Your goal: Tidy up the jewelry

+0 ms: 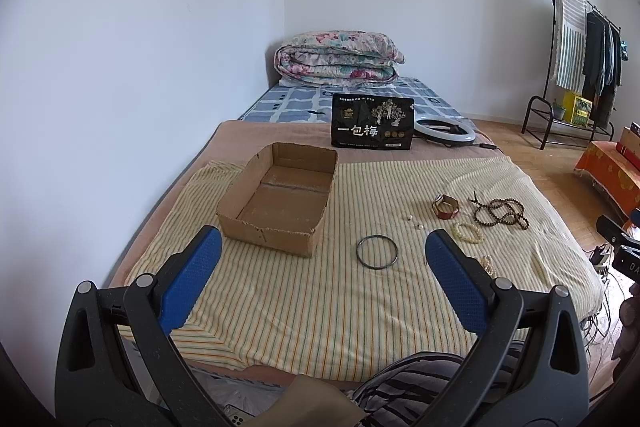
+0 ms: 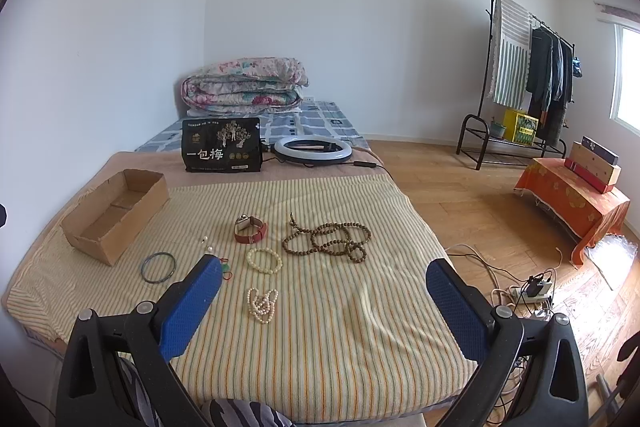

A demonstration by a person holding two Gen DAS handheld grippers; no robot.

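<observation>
— Both tools up: the left gripper [image 1: 323,251] hangs above the striped cloth [image 2: 340,327], fingers spread wide, gripping nothing.

— Same for the right gripper [image 2: 324,281]: wide apart, empty. Around them?

— Biggest first: the cardboard box [image 1: 276,199], far left, empty. Then the long wooden bead strand [image 2: 326,237], the dark bangle [image 1: 377,252], the red-strapped watch [image 2: 250,229], the cream bracelet [image 2: 264,260], the pearl strand [image 2: 262,304].

— All lying loose on the cloth, outside the box.

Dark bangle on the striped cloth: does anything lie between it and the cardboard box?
Nothing visible does. The dark bangle lies on bare striped cloth just right of the empty cardboard box. The watch and bead strings sit farther right.
</observation>
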